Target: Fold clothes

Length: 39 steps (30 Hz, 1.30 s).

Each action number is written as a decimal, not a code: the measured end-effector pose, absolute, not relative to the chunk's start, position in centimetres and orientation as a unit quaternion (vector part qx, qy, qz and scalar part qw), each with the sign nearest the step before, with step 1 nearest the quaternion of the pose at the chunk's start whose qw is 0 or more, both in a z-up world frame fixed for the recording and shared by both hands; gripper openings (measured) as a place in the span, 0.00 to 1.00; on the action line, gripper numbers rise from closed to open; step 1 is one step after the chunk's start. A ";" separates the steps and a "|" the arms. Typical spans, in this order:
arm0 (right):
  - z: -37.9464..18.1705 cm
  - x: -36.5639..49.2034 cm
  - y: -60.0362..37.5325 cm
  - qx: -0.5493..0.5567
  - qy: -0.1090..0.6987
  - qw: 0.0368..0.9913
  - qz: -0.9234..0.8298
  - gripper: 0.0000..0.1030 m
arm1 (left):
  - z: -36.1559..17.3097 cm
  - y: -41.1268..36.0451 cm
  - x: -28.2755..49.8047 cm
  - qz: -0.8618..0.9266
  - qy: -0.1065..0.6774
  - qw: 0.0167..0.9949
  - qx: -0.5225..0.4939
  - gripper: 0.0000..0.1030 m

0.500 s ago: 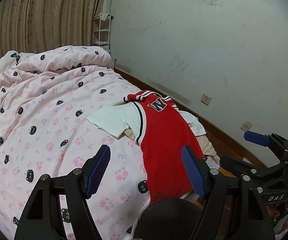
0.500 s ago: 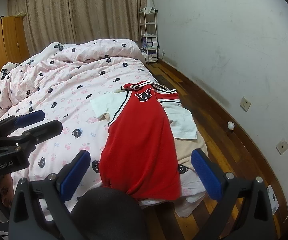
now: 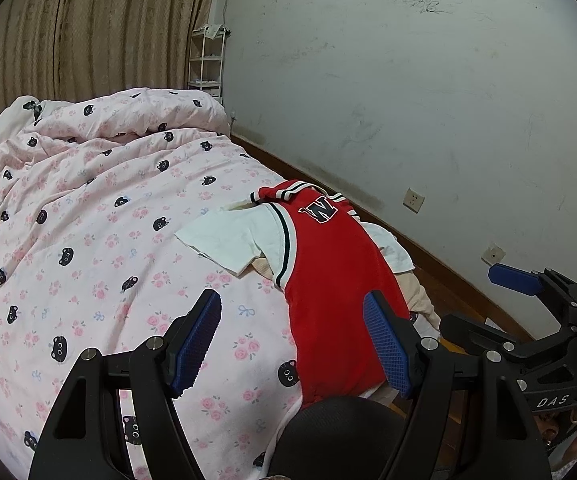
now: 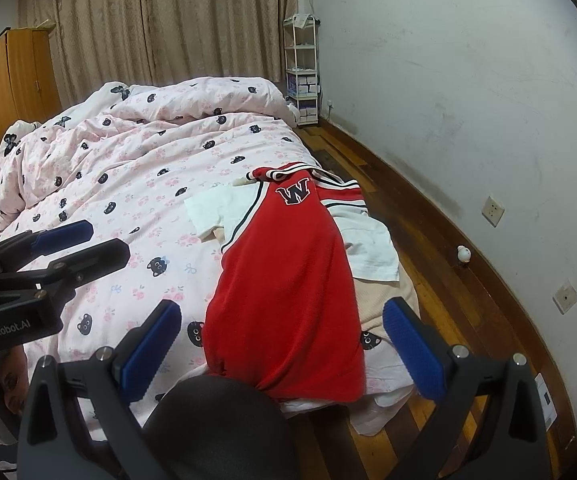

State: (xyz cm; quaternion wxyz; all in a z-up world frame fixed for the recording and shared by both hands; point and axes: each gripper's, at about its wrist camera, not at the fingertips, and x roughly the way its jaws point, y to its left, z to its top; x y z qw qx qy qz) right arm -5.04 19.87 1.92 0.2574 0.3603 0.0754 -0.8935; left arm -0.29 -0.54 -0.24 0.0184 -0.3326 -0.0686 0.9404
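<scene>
Red jersey (image 4: 288, 288) lies lengthwise along the bed (image 4: 128, 200), collar far.

Home bedroom.
Bed (image 4: 136, 184) w/ pink cat-print duvet, drawn curtains (image 4: 160, 20), wood wardrobe (image 4: 16, 76), small shelf rack (image 4: 302, 68) in corner, wood floor (image 4: 468, 320), scuffed wall w/ sockets.

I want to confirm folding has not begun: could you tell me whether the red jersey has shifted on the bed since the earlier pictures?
No. The red jersey lies where it did, its hem at the same black cat print on the duvet.
</scene>
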 end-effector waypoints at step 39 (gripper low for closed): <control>1.4 -5.3 19.5 0.364 0.077 0.265 -0.889 0.99 | -0.6 -0.6 -0.7 0.938 -0.072 0.023 -0.337 0.67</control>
